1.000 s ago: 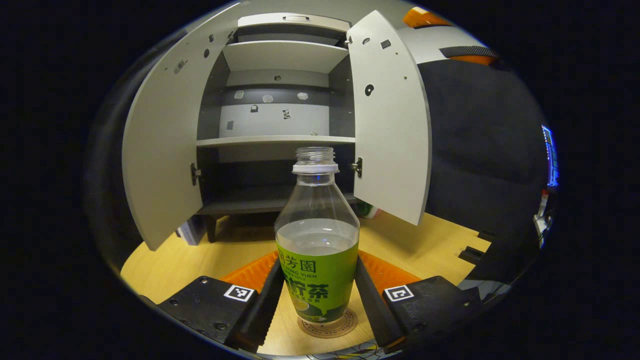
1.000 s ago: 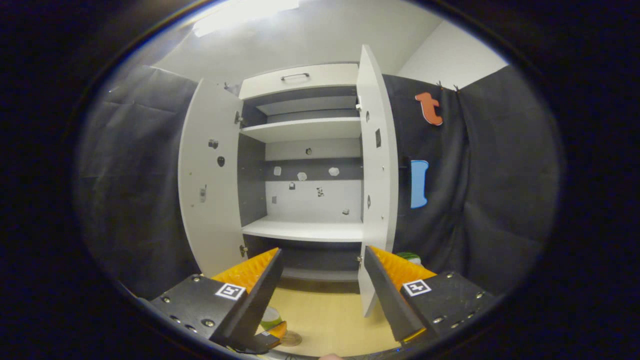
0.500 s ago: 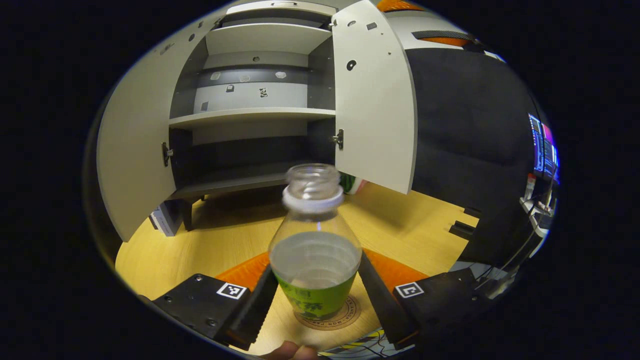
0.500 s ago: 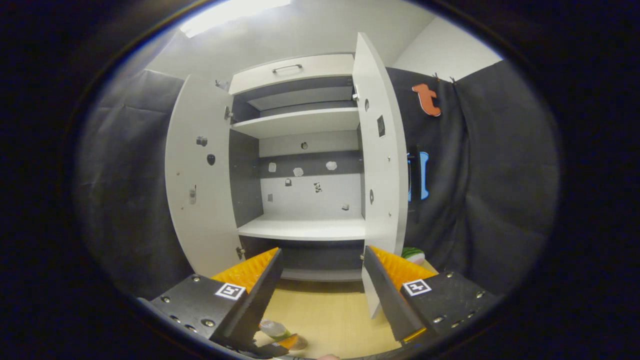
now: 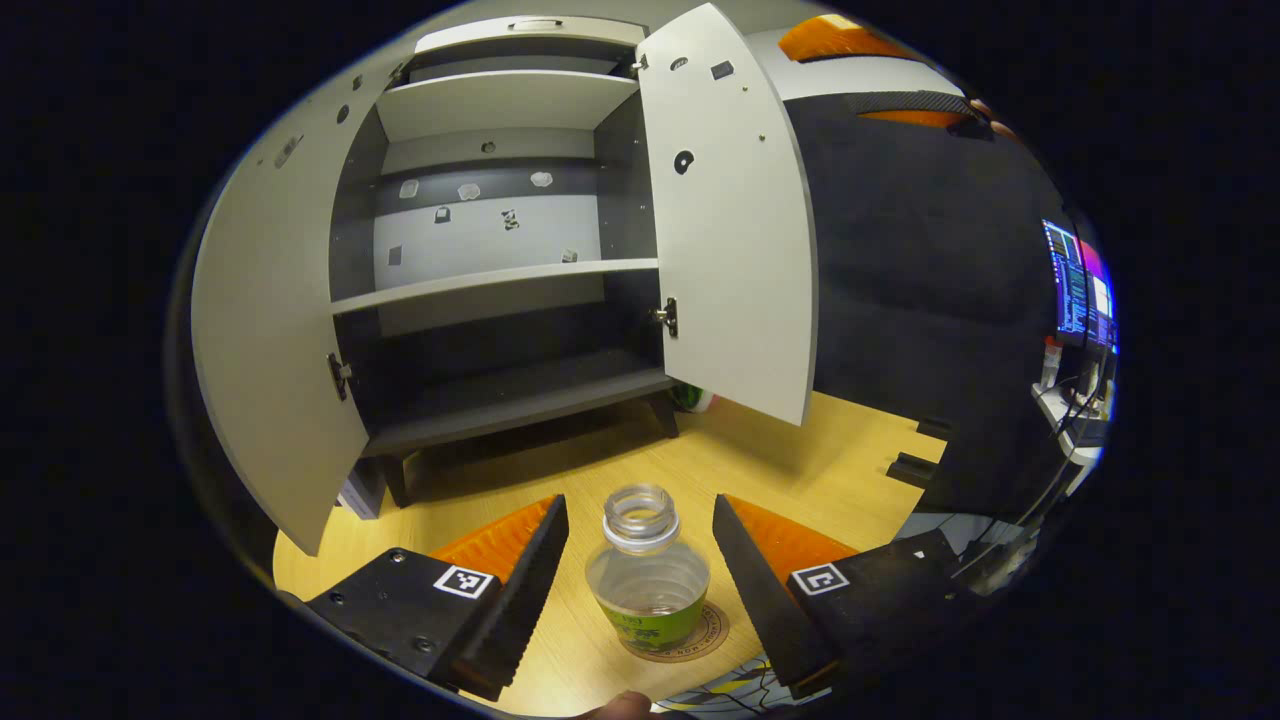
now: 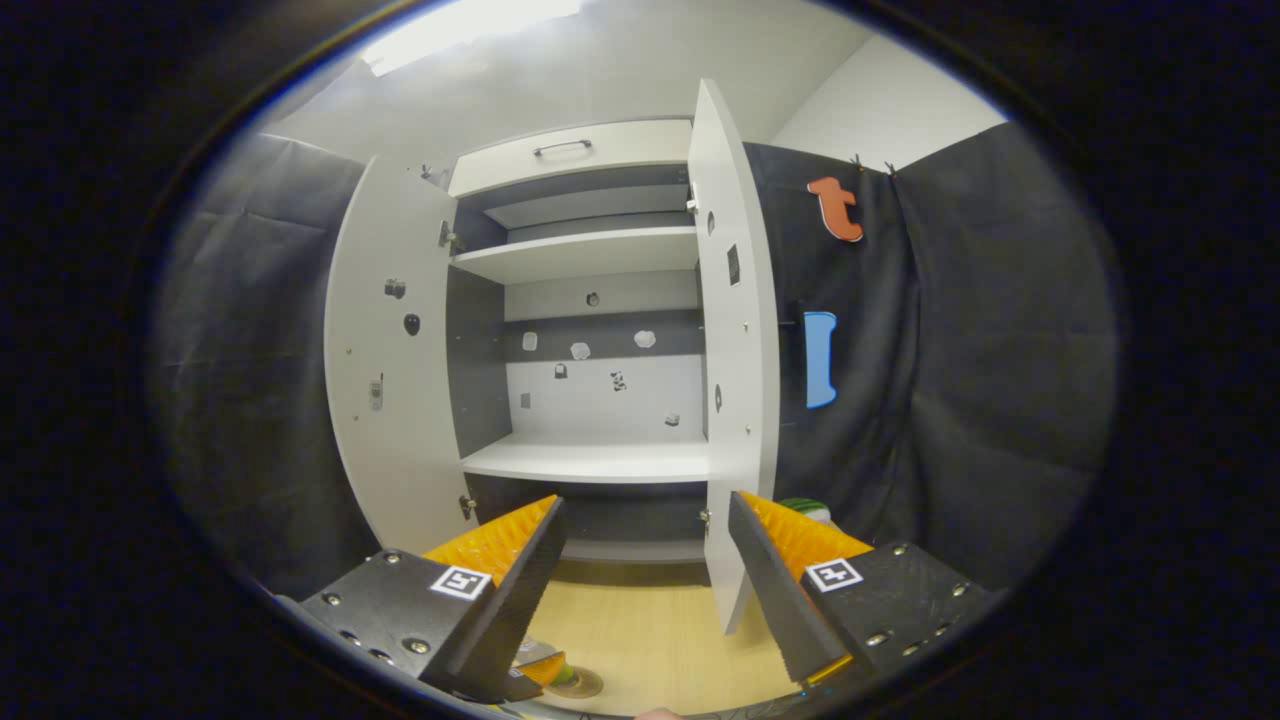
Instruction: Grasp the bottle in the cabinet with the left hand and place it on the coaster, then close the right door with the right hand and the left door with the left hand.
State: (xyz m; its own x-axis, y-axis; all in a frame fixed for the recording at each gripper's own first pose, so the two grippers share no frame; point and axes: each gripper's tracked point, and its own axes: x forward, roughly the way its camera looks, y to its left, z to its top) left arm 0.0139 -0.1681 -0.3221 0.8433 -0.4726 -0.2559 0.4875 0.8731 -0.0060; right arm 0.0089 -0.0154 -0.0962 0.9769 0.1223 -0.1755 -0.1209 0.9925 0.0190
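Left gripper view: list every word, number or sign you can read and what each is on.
No text here can be read.
Coaster: a ring of print round its rim, too small to read.
Bottle: print on its green label, too blurred to read.
Tags on the left gripper: square patterns, no words.
Screen: too small to read.
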